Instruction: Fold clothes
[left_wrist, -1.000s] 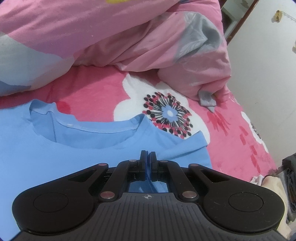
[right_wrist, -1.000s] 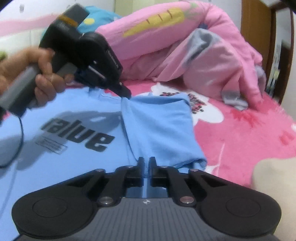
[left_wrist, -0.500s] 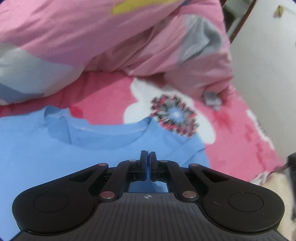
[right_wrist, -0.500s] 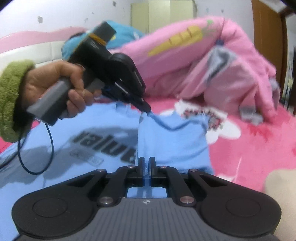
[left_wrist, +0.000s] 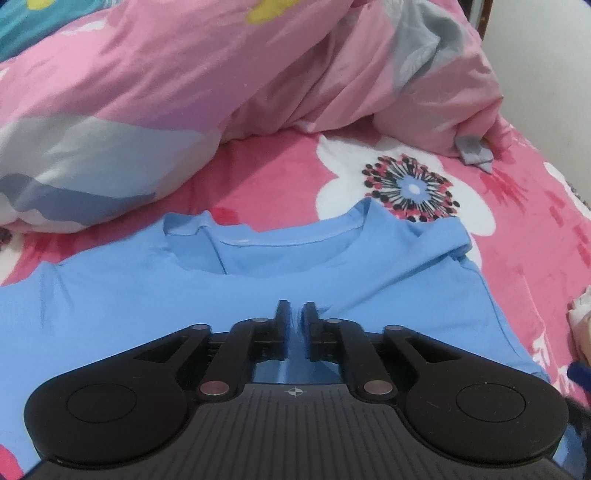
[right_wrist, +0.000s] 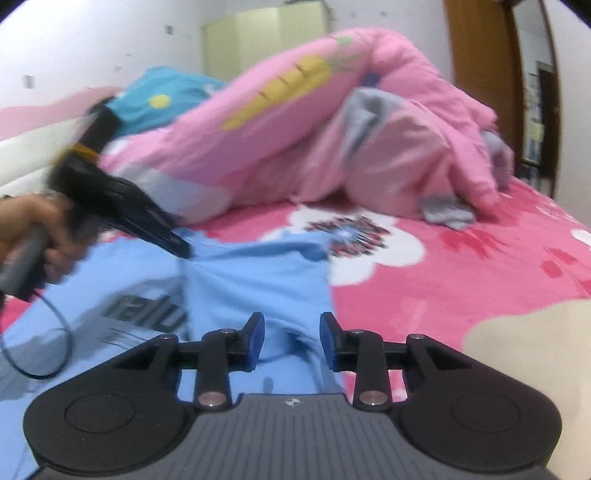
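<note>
Opening now, both the left tool (left_wrist: 294, 308) and right tool (right_wrist: 291, 325) let go of the blue shirt (left_wrist: 147, 295); the fold may flop open on the bed (left_wrist: 517, 229).

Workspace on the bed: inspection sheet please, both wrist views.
Surface: pink flowered bedsheet, soft.
Job's things: light blue cotton T-shirt lying flat, one side folded over the black print.
Clutter: bunched pink quilt behind the collar; cream fabric at the near edge.
Grippers: left hand-held gripper jaws opening, narrow gap, cloth showing between; right hand-held gripper jaws opening, pads clear of the shirt.
Cables: dark cable looping from the left handle.
Surroundings: white wall, wooden door frame.
</note>
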